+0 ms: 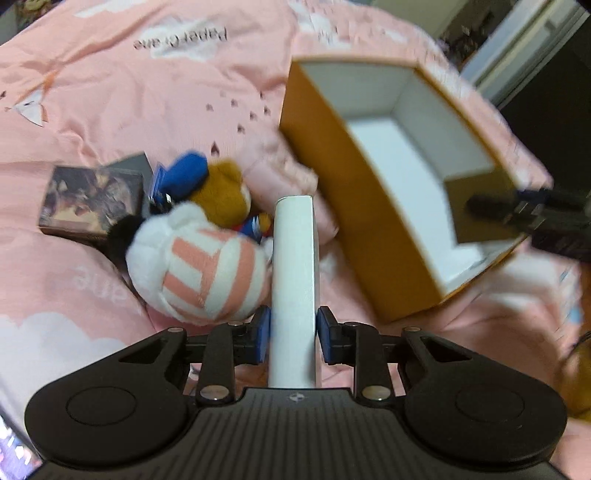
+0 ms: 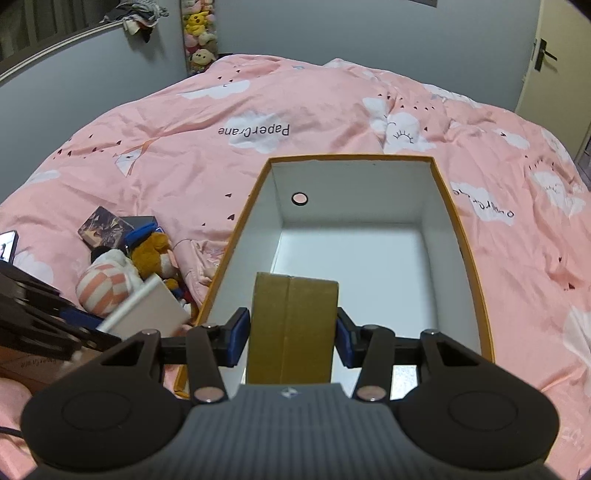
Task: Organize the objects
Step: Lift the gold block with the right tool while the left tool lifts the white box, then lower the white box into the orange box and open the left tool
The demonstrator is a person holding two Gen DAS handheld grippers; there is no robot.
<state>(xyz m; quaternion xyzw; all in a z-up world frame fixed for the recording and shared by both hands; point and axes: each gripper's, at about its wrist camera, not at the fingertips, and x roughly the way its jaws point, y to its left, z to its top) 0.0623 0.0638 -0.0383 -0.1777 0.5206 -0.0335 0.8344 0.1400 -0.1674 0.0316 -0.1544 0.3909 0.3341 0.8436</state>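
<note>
An open orange box [image 2: 469, 258] with a white inside lies on the pink bed; it also shows in the left wrist view [image 1: 332, 173]. My right gripper [image 2: 291, 339] is shut on a brown cardboard box [image 2: 295, 325] and holds it over the orange box's near end; it shows in the left wrist view [image 1: 476, 206]. My left gripper [image 1: 293, 338] is shut on a flat white box [image 1: 295, 266], left of the orange box; it shows in the right wrist view [image 2: 147, 310]. A striped white plush [image 1: 199, 262], a brown plush [image 1: 221, 192] and a dark picture box [image 1: 88, 199] lie to its left.
The pink duvet [image 2: 295, 118] covers the whole bed. A phone [image 2: 7, 247] lies at the left edge. Plush toys [image 2: 199, 33] hang on the far wall. A door [image 2: 550, 55] stands at the right.
</note>
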